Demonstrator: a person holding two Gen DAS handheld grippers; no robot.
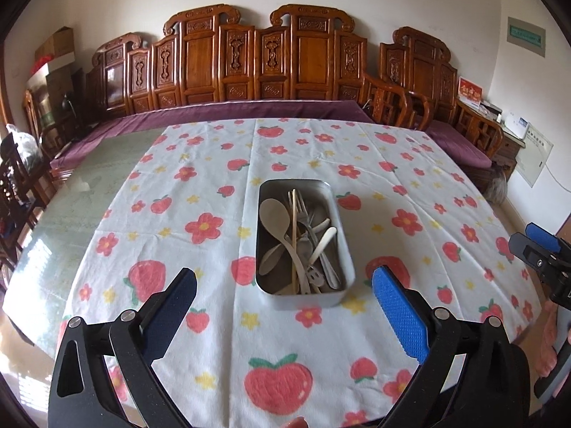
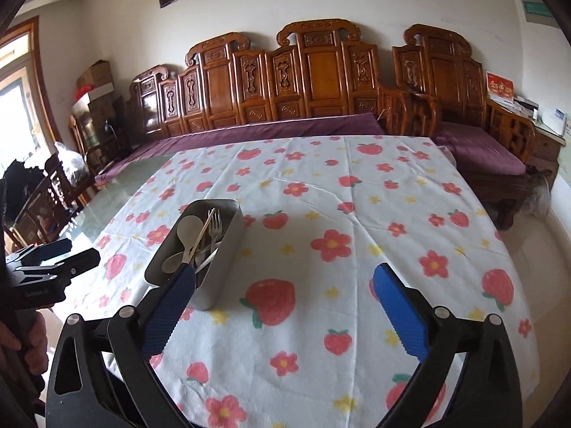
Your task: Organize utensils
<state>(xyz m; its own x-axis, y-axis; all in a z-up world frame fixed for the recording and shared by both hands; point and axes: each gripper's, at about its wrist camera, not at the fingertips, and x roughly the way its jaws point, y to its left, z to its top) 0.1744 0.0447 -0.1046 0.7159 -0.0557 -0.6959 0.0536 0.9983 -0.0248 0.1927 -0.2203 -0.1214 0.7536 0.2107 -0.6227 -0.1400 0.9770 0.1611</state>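
Both tools hang wide open and empty above the tabletop (image 1: 200, 339), which is spread with a white cloth (image 1: 374, 185) printed with strawberries and flowers. On the left, the left tool (image 1: 285, 285) frames the near end of a metal tray (image 1: 348, 256) from above, its blue pads well apart and touching nothing. The tray sits about mid-table and holds every utensil in sight, lying in a loose heap rather than sorted. Counted left to right in the left wrist view: one broad pale spoon (image 1: 273, 214), one smaller pale spoon (image 1: 270, 263) near its end, one long wooden chopstick (image 1: 294, 235), two metal forks (image 1: 303, 210) as far as the tangle allows, and one pale-handled piece (image 1: 323, 244) crossing them; more metal cutlery lies beneath, too jumbled to count. To the right, the right tool (image 2: 285, 281) points at bare cloth beside the tray, its left pad overlapping the tray's near corner in its own view, whether touching cannot be told. No utensil lies on the cloth. Judging by this, the gathering step looks finished or nearly so. Any next move would call for picking a single piece cleanly from the pile, closing on one handle without dragging its neighbours, or for steadying the light tray.
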